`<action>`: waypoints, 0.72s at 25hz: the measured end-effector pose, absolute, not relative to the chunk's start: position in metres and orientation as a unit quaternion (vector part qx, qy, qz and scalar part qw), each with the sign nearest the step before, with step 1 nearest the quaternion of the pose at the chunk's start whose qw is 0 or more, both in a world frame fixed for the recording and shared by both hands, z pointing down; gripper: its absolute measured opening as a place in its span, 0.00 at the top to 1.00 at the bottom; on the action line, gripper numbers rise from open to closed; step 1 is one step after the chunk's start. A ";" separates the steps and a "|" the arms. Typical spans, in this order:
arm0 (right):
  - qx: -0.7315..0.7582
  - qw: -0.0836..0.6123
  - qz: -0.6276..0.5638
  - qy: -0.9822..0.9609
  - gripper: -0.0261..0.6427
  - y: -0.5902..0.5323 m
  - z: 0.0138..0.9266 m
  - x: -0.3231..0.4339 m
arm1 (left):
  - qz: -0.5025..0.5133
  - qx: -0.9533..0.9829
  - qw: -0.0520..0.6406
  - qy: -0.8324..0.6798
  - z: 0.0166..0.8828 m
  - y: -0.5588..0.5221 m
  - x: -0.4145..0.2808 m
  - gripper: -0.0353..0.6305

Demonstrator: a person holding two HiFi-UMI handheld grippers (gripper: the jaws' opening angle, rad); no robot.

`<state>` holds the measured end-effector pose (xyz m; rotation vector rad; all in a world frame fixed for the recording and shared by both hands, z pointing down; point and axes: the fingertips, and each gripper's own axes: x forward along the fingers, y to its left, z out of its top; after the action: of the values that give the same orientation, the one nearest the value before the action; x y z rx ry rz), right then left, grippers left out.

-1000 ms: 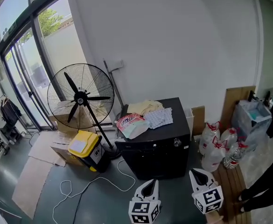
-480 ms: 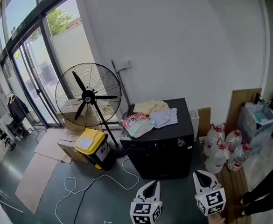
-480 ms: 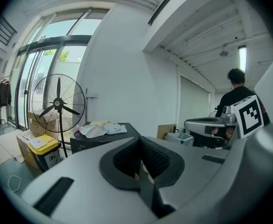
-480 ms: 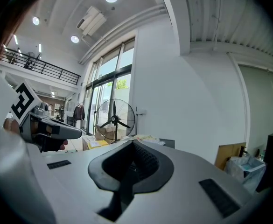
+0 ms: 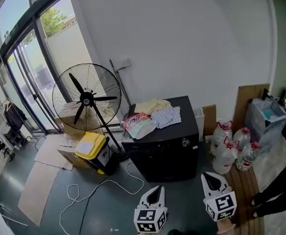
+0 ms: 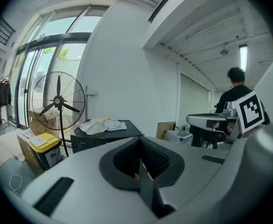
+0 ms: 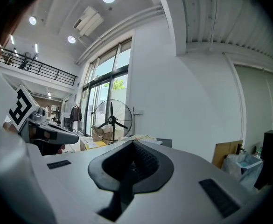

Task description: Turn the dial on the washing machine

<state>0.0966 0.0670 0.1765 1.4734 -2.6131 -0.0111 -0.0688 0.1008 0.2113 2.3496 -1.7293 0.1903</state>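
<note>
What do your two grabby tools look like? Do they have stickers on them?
They match. The left tool and the right tool each have a smooth, light grey shell that narrows to a rounded point. Inside the tip sit black ribbed pads. Each one carries a white cube printed with black square markers, a bit like stickers. No cables show.
</note>
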 end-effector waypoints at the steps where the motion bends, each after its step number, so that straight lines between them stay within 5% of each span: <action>1: 0.490 0.069 -0.004 -0.869 0.92 0.066 0.176 0.096 | 0.064 0.799 0.107 -0.588 0.211 0.099 -0.069 0.92; 18: 0.491 0.076 -0.002 -0.868 0.92 0.066 0.179 0.084 | 0.067 0.805 0.110 -0.579 0.212 0.090 -0.072 0.92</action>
<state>0.0844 0.0656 0.1787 1.4710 -2.6025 -0.0064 -0.0723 0.0900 0.2123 2.3657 -1.7033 0.1969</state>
